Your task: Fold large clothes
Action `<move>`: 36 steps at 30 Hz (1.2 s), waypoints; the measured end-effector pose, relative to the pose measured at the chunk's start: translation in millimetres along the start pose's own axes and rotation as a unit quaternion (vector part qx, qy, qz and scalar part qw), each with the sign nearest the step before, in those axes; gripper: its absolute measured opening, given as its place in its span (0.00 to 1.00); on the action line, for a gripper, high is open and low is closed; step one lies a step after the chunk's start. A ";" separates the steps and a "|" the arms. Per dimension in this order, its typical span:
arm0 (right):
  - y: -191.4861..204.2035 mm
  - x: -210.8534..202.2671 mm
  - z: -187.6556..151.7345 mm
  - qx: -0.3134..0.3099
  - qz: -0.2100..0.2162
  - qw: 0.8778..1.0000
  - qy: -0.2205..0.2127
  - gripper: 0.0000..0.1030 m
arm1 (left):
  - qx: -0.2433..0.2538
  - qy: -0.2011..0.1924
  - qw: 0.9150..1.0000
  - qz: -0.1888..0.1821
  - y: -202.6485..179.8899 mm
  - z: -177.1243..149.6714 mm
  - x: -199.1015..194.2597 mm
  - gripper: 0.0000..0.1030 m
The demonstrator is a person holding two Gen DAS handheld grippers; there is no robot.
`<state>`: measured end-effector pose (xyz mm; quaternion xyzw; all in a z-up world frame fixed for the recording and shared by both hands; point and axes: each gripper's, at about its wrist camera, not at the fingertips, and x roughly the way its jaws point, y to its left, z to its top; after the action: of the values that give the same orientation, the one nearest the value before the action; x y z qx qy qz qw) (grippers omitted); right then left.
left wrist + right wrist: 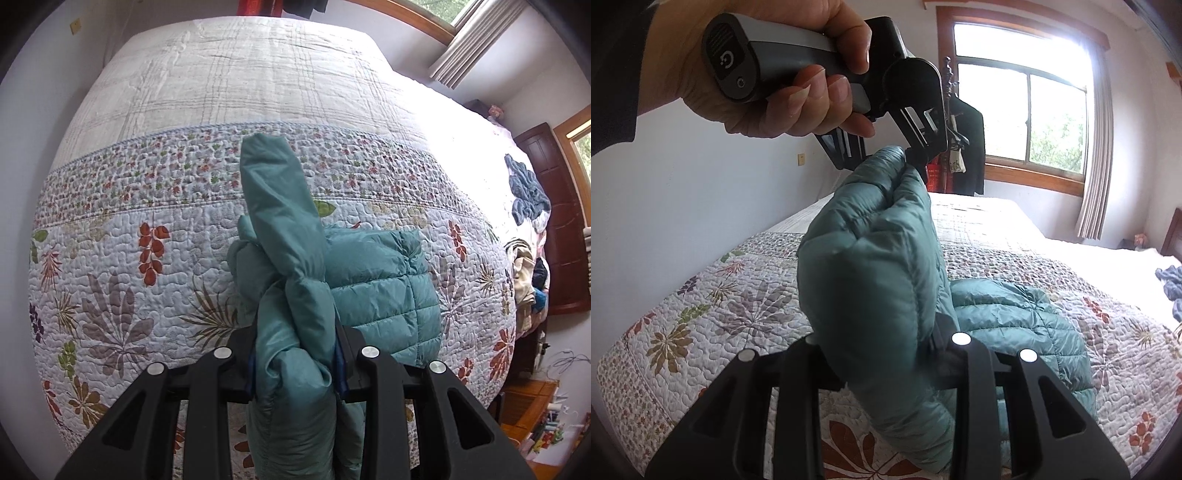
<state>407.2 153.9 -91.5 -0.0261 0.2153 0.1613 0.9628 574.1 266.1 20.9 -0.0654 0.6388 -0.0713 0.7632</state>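
A teal puffer jacket (pixel 384 288) lies partly on the floral quilt of the bed (pixel 122 266). My left gripper (pixel 295 354) is shut on a bunched fold of it, and a sleeve (pixel 273 192) stretches away from the jaws across the quilt. In the right wrist view, my right gripper (pixel 886 354) is shut on a thick roll of the jacket (pixel 871 266), lifted off the quilt (pixel 701 314). A hand (pixel 757 92) holds the left gripper (pixel 916 157) above, pinching the top end of that roll. The jacket body (pixel 1027 321) rests on the bed behind.
A crumpled blue cloth (pixel 528 192) lies far right on the bed, with a pile of clothes (pixel 524 277) at the bed's edge by the dark wooden headboard (pixel 554 221). A dark garment (pixel 964 144) hangs on a stand by the window (pixel 1034 110).
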 end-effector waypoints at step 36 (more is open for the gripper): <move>-119.5 -3.1 -61.4 0.167 -0.001 0.985 0.033 0.28 | 0.070 0.032 0.995 0.059 -156.2 -0.6 104.3 0.32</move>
<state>418.1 32.5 -148.0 0.1293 0.2706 0.1216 0.9462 587.7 92.8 -50.2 0.0287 0.6593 -0.0725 0.7478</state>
